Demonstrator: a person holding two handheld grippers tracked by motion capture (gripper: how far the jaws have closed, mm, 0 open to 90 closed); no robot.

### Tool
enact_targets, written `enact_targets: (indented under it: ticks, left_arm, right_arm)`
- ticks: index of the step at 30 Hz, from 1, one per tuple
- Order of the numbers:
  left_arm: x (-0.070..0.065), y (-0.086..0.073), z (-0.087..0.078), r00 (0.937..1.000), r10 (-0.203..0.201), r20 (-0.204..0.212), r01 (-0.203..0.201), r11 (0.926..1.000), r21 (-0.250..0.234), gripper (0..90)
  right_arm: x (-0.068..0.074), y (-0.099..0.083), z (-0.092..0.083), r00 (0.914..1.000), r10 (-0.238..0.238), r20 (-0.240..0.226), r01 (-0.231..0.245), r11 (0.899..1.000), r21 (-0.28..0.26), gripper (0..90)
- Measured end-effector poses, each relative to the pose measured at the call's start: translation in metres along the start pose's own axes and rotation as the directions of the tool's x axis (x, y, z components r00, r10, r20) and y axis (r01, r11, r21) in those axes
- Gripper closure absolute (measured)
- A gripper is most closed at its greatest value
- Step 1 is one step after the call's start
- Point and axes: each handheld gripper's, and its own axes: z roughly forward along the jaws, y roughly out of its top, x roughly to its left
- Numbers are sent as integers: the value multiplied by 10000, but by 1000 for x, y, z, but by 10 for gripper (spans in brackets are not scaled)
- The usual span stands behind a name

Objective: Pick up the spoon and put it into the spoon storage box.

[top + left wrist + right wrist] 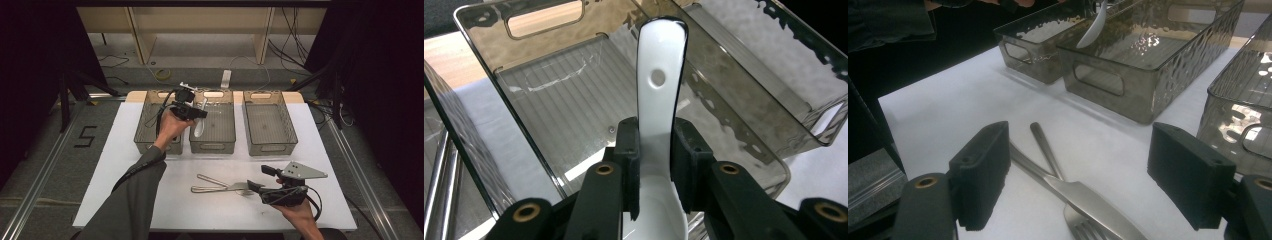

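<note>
A white spoon (659, 85) is clamped by its handle in my left gripper (656, 150), which is shut on it. The bowl end points out over the ribbed floor of the middle smoky bin (564, 100). From above, the left gripper (201, 111) hangs over the middle bin (212, 147) with the spoon (199, 125) dangling into it. My right gripper (261, 178) rests low at the front right, open. A steel knife (1098, 207) and fork (1047, 150) lie crossed on the table between and ahead of its jaws, which touch neither.
Three smoky plastic bins stand in a row at the back of the white table (125, 165): left bin (145, 120), middle, and right bin (272, 147). Shiny metal pieces (439, 175) show through the wall of the bin beside the middle one.
</note>
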Motion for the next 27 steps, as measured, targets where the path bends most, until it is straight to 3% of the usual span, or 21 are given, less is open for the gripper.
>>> enact_targets:
  ticks: [4, 6, 8, 12, 18, 21, 27]
  left_arm:
    - [5, -1, 3, 9999, -123, 7, 123, 9999, 79, 739]
    - [7, 0, 2, 9992, -378, 106, 378, 9993, 34, 712]
    - [7, 2, 0, 9977, -674, 45, 674, 9976, -141, 565]
    - [4, 6, -11, 9970, -773, -90, 768, 9962, -406, 456]
    - [-2, -2, -30, 9987, -434, 254, 444, 9981, -422, 327]
    - [-5, -8, -39, 9997, -27, 244, 31, 9998, -197, 273]
    - [-13, -23, -58, 9978, 364, 553, -347, 9989, -310, 251]
  right_arm:
    - [0, 0, 0, 10000, 10, -9, -10, 10000, 10, 260]
    - [0, 0, 0, 10000, -14, -12, 14, 10000, -3, 260]
    - [0, 0, 0, 10000, 5, -8, -5, 10000, 3, 260]
    - [0, 0, 0, 10000, -1, 7, 1, 10000, -3, 260]
    - [0, 0, 0, 10000, 7, 32, -7, 10000, -2, 260]
    - [0, 0, 0, 10000, 14, 43, -14, 10000, 11, 260]
    - [-1, -1, 0, 10000, 42, 87, -43, 10000, 44, 260]
